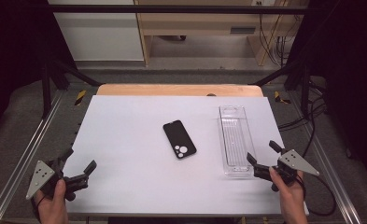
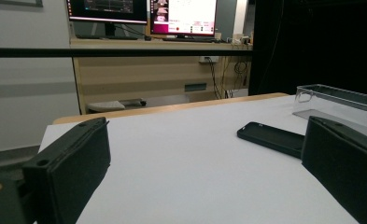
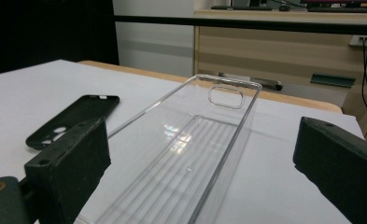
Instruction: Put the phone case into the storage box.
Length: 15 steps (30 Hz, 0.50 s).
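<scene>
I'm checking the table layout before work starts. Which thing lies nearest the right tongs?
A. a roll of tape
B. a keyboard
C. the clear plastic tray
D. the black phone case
C: the clear plastic tray ends just in front of the open right tongs; the black phone case lies farther off, mid-table.

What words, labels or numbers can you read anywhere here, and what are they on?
None can be read.
Monitors behind the table: text on screen, too small and blurred.
Black phone case: camera cutouts, no print visible.
Clear tray: no label visible.
Table: plain white.
</scene>
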{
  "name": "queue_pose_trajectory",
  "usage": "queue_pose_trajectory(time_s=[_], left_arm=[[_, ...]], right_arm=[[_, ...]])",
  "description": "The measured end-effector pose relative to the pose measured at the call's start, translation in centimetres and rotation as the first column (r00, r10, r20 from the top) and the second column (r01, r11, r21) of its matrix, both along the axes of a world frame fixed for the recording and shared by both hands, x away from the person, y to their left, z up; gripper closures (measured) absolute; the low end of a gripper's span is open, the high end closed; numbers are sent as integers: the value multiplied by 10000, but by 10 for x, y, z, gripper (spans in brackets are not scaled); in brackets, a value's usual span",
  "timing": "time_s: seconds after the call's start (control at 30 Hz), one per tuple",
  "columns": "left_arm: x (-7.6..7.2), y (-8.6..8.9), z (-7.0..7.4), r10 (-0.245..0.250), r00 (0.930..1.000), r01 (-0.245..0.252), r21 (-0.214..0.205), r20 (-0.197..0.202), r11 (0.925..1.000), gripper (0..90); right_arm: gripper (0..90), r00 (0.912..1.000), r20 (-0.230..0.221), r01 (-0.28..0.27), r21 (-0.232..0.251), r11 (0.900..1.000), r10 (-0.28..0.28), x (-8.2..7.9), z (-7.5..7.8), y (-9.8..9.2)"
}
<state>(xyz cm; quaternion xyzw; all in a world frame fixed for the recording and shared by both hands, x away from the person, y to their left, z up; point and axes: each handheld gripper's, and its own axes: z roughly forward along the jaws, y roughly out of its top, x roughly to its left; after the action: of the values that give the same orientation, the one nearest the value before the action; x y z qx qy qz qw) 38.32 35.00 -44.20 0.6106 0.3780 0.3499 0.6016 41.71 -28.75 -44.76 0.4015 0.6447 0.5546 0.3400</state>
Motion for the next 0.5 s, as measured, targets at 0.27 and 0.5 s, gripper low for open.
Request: queue_pose_trajectory(time_s=[0.27, 0.5], left_arm=[[-1, -6, 1, -209, 9998, 209, 24, -35, 9998, 13], [0, -9, 0, -335, 9993, 335, 23, -141, 9994, 13]], right_arm=[[32, 9994, 206, 278, 51, 9996, -279, -3, 5, 3], [46, 9942, 259, 1037, 153, 9945, -1041, -11, 16, 6]])
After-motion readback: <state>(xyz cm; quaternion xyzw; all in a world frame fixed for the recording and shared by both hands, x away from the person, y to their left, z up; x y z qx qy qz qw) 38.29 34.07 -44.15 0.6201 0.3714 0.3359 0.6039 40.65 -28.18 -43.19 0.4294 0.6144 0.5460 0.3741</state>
